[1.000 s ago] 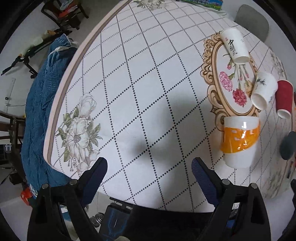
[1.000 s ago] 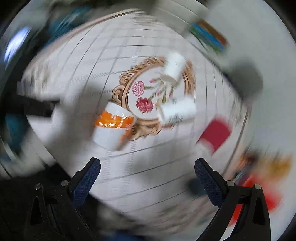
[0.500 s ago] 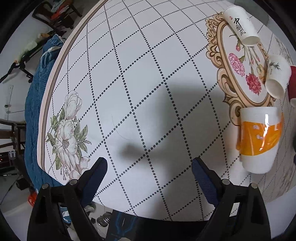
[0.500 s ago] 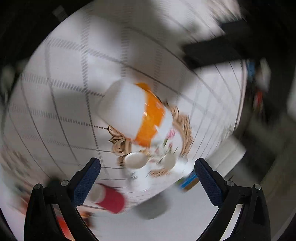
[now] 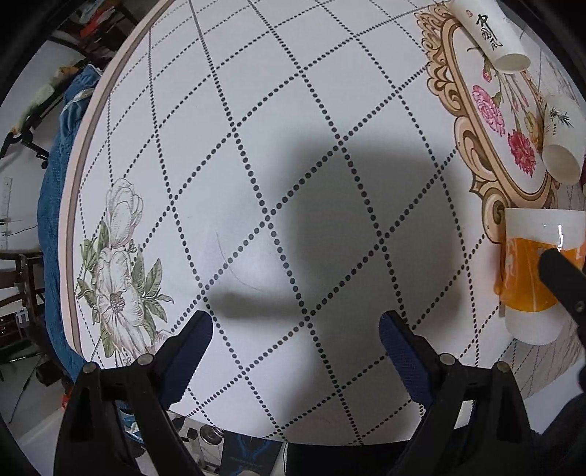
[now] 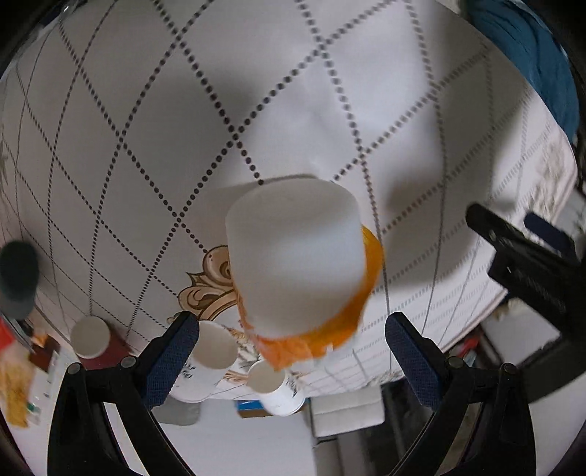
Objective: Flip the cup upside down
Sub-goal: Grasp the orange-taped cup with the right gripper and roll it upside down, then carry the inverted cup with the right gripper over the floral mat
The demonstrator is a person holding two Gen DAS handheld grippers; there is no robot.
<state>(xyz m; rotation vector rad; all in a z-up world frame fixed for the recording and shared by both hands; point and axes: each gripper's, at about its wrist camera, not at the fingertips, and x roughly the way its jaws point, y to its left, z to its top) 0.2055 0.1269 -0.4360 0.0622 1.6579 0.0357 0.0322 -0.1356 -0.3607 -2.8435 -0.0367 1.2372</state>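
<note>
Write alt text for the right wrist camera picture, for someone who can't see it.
A white cup with an orange band fills the centre, between and beyond the open right gripper. It stands on a patterned tablecloth, with several paper cups beyond.

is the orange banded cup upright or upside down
Upside down: the orange banded cup shows its closed flat base toward the right wrist camera, rim on the tablecloth.

Black brush-style characters run down the side of the white paper cup (image 5: pixel 489 34) lying on its side at the top of the left wrist view; too small to make out. Nothing else here carries readable text.
</note>
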